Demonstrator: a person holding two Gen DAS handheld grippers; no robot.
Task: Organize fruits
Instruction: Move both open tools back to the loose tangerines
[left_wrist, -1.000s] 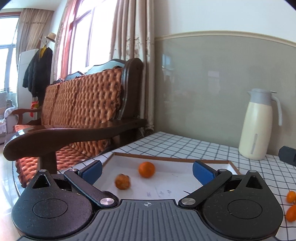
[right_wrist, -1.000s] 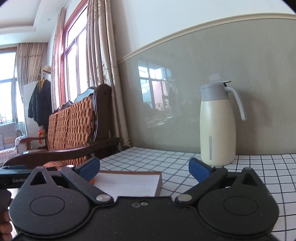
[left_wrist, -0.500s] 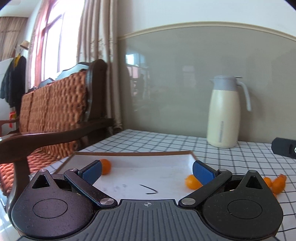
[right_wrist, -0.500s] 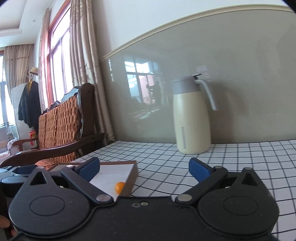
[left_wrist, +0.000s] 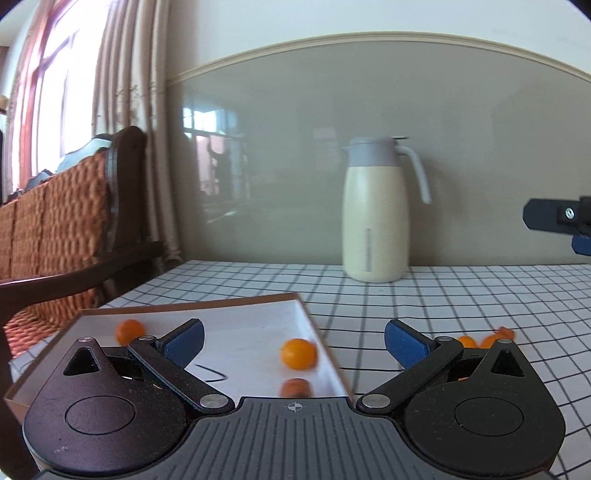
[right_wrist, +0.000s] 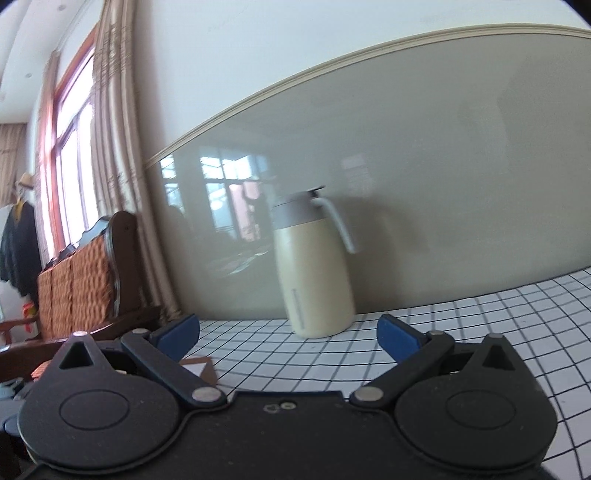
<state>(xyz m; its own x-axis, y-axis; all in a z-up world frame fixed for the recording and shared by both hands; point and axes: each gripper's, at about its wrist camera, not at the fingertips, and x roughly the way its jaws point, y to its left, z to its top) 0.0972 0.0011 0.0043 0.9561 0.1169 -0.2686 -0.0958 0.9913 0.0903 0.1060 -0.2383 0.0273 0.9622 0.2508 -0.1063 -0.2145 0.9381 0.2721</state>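
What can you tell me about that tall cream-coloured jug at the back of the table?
The jug is a tall pitcher with a cream body, a grey top and lid, and a curved pale grey handle on its right side. A thin vertical mark runs down its front. It looks smooth, perhaps enamelled metal or plastic. It stands upright and closed on the checked tablecloth, close to the wall, with nothing else touching it.

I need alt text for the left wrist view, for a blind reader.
An open hand-held gripper hovers over a shallow tray holding three small oranges. More oranges lie on the checked tablecloth, near a cream jug.
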